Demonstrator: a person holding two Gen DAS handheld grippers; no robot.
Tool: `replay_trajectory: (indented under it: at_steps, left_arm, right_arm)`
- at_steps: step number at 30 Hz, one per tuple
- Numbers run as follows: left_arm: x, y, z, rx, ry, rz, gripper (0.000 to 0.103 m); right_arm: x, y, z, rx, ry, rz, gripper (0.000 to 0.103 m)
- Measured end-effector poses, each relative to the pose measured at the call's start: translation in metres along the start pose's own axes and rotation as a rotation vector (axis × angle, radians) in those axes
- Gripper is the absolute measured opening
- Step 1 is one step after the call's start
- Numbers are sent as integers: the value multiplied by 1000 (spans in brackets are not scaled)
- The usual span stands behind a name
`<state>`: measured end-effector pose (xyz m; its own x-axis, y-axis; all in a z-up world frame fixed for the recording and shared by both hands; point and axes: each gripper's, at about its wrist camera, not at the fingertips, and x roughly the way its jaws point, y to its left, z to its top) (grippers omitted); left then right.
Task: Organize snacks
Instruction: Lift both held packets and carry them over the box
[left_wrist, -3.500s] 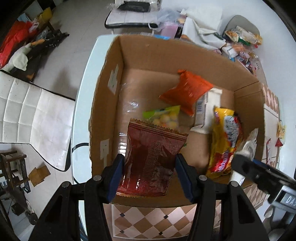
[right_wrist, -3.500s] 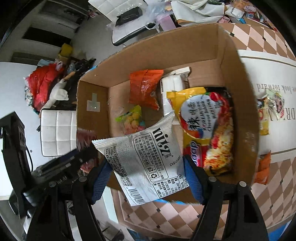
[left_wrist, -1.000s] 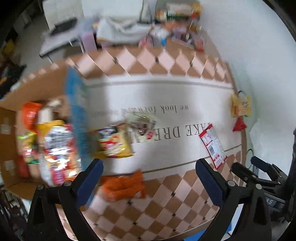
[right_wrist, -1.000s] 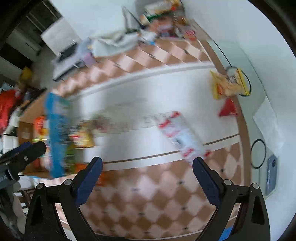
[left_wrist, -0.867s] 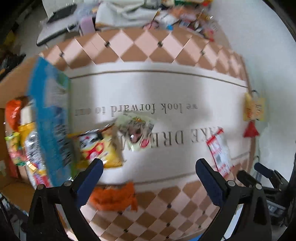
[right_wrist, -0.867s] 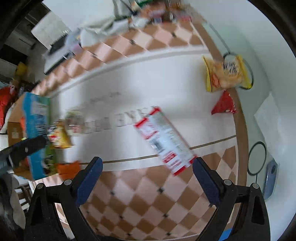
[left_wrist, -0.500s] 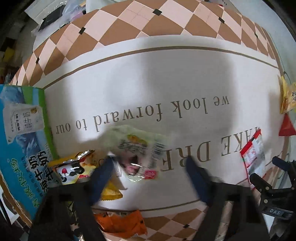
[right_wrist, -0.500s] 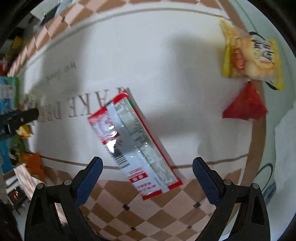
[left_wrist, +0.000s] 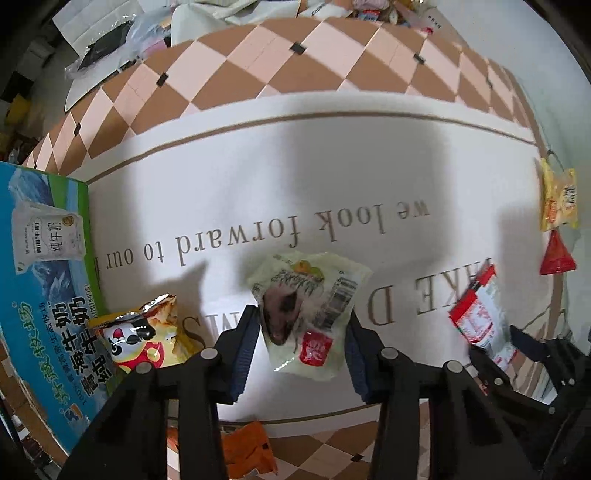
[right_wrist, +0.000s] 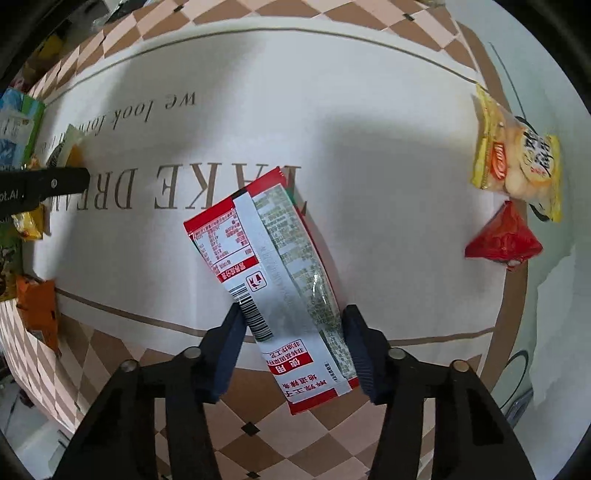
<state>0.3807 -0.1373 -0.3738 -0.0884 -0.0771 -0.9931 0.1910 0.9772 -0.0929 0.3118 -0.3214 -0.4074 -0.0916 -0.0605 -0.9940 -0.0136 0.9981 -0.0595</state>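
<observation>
My left gripper (left_wrist: 301, 347) is closed around a pale green snack packet (left_wrist: 308, 306) lying on the white tablecloth (left_wrist: 332, 155); both blue pads touch its sides. My right gripper (right_wrist: 293, 349) is closed around a long red and silver snack packet (right_wrist: 273, 266) lying on the cloth, pads against its edges. The same red packet (left_wrist: 476, 317) shows at the right of the left wrist view, with the right gripper over it. The cardboard box with its blue printed side (left_wrist: 48, 295) stands at the far left.
A yellow panda snack bag (left_wrist: 144, 336) lies beside the box, an orange bag (left_wrist: 247, 450) near the table's front edge. A yellow cracker bag (right_wrist: 521, 158) and a red triangular packet (right_wrist: 506, 240) lie at the right end, beside a black ring (right_wrist: 517, 380).
Both grippers left the box, swung right over the table and came down. Each went from wide open to closed on a packet lying on the cloth.
</observation>
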Motion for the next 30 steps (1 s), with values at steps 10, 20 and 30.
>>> replay_trajectory:
  at_steps: [10,20,30]
  left_arm:
    - [-56,10,-25,24,-83,-121,28]
    - [-57,30,15,-61,1,-268,51]
    - [5,-4,24,0,155,-182,51]
  right_arm:
    - [-28,-7,-17,88,-62,87,51]
    - [-74,11,-19,136,-133,133,51]
    - [-61,-13,-2,231,-108,120,51]
